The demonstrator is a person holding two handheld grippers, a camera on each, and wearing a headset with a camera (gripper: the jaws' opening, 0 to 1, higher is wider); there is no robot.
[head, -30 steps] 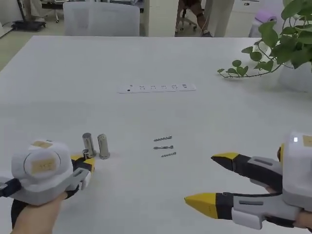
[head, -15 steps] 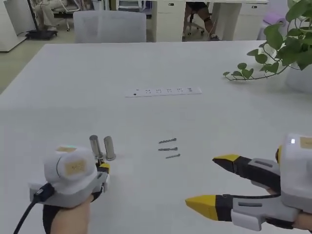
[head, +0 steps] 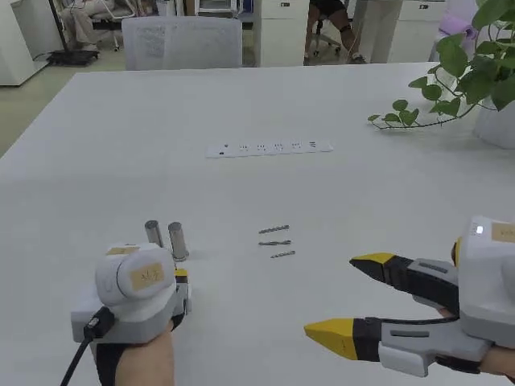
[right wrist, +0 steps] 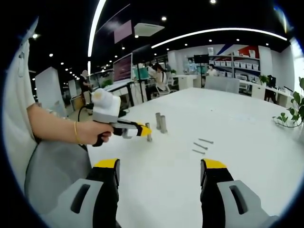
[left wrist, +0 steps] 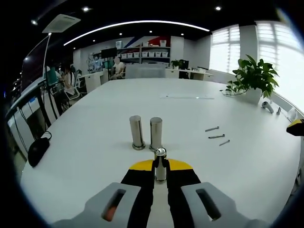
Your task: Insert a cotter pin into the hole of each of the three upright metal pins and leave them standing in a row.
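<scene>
My left gripper (left wrist: 160, 167) is shut on a short upright metal pin (left wrist: 160, 163), which it holds just above the white table. Two more metal pins (left wrist: 137, 133) (left wrist: 156, 134) stand side by side right behind it. In the head view these two pins (head: 154, 233) (head: 177, 240) stand just beyond my left gripper (head: 182, 277). Three cotter pins (head: 275, 242) lie in a loose stack to their right. My right gripper (head: 348, 296) hovers open and empty at the near right, well short of the cotter pins (right wrist: 201, 146).
A white power strip (head: 268, 148) lies mid-table farther back. A potted plant (head: 471, 68) stands at the far right corner. A grey chair (head: 181, 42) sits behind the table's far edge (head: 241, 72), with people beyond it.
My left gripper has carried its pin to the right and now sits directly in front of the two standing pins. The right gripper has stayed put. The head camera shifted slightly.
</scene>
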